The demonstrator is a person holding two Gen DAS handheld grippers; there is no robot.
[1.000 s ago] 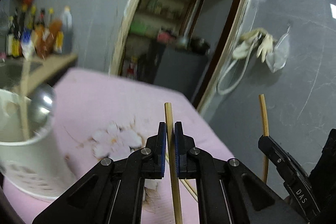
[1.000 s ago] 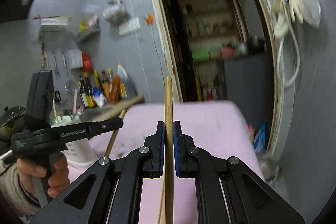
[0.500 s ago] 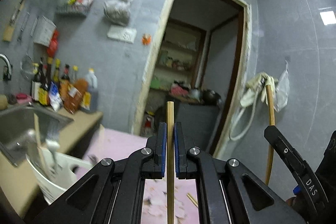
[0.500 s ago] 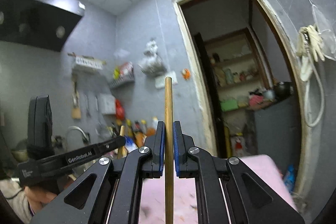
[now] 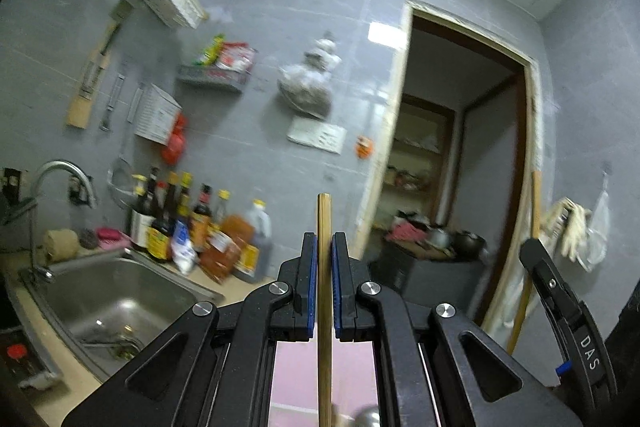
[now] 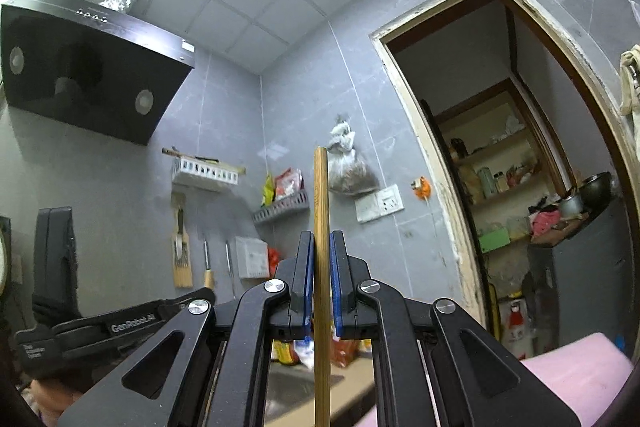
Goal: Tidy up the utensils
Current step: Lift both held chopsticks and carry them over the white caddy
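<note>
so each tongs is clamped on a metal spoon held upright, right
Not quite. Each holds a wooden chopstick, not a metal spoon. The left wrist view shows the left tongs shut on an upright chopstick, and the right wrist view shows the right tongs shut on another chopstick.

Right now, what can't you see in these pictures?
- Left wrist view: the left gripper hides the pink table; the utensil holder is out of view.
- Both chopsticks are cut off at the bottom edge.
- Bottle labels: too blurred to read.
</note>
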